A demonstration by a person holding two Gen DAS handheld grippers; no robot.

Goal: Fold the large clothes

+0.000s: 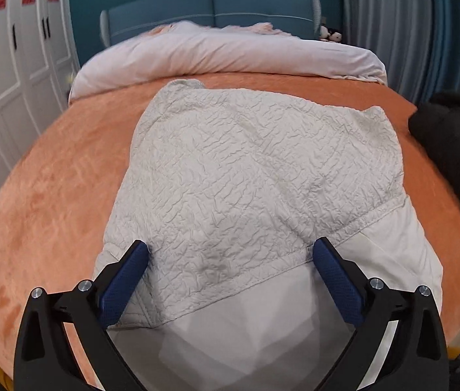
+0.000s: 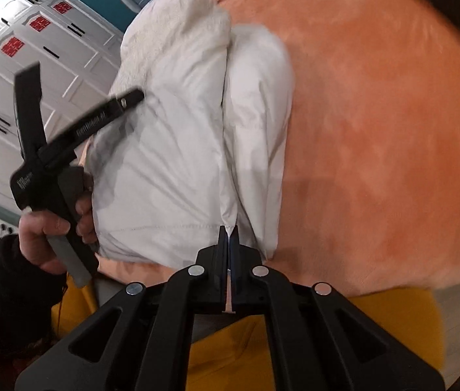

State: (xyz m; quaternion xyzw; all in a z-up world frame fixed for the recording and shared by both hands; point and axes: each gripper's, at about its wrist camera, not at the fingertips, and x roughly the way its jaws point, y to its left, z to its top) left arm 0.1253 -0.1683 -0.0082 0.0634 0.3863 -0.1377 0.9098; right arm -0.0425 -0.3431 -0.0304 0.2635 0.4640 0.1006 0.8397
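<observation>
A large pale grey-white jacket lies on the orange bedspread, its crinkled quilted side folded over a smooth white part near me. My left gripper hovers open just above the near fold, its blue pads on either side of the fabric. In the right wrist view the same jacket lies folded lengthwise. My right gripper is shut on the jacket's near hem edge. The left gripper shows there too, open, held in a hand over the jacket's left side.
A rolled pinkish duvet lies across the head of the bed before a blue headboard. White wardrobe doors stand at the left. A dark sleeve is at the right. A yellow bed base shows below the bedspread edge.
</observation>
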